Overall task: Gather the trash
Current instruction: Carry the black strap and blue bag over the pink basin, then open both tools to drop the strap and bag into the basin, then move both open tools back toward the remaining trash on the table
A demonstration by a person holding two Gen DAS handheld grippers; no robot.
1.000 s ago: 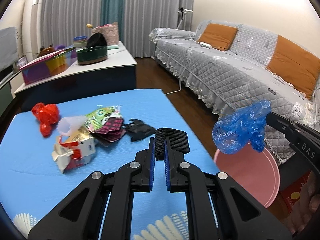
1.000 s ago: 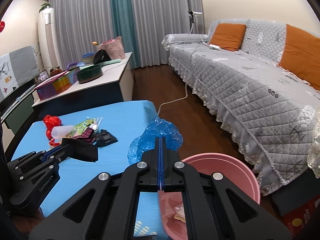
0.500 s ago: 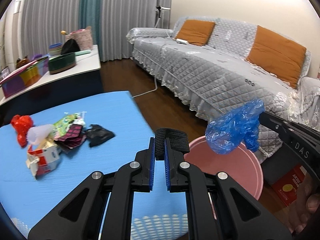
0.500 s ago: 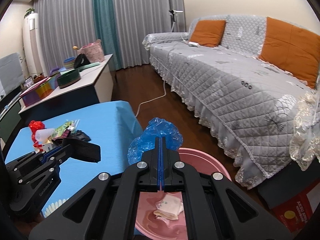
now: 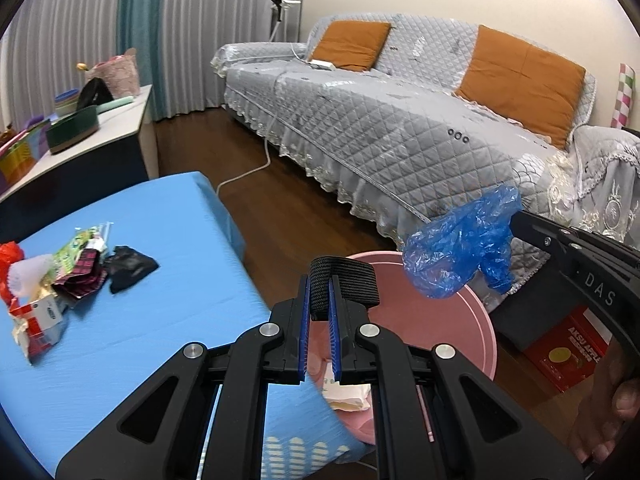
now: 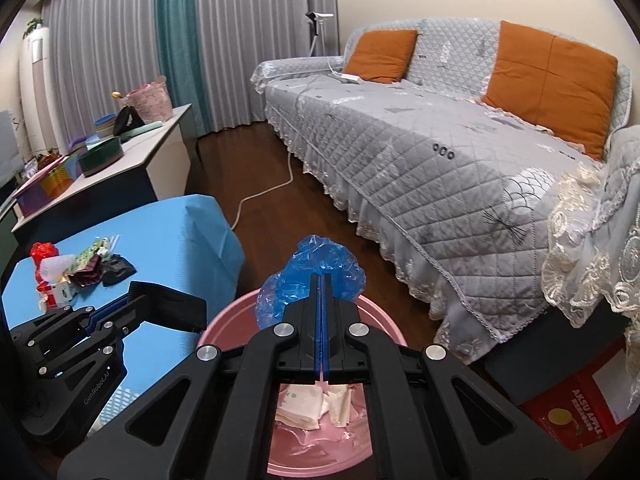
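Pink bin (image 6: 236, 320) is waiting beside the table (image 5: 132, 344); both loads are hanging over it.
Releasing over the bin's middle seems best. Right gripper (image 6: 321, 280) is pinching a blue bag (image 6: 316, 268) above the rim; left gripper (image 5: 319, 280) is clamping a black strap (image 5: 344, 280) above the near rim.

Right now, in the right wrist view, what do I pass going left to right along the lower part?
Trash pile on the blue table → left gripper clamping a black strap → blue plastic bag in the right gripper over the pink bin → red box.
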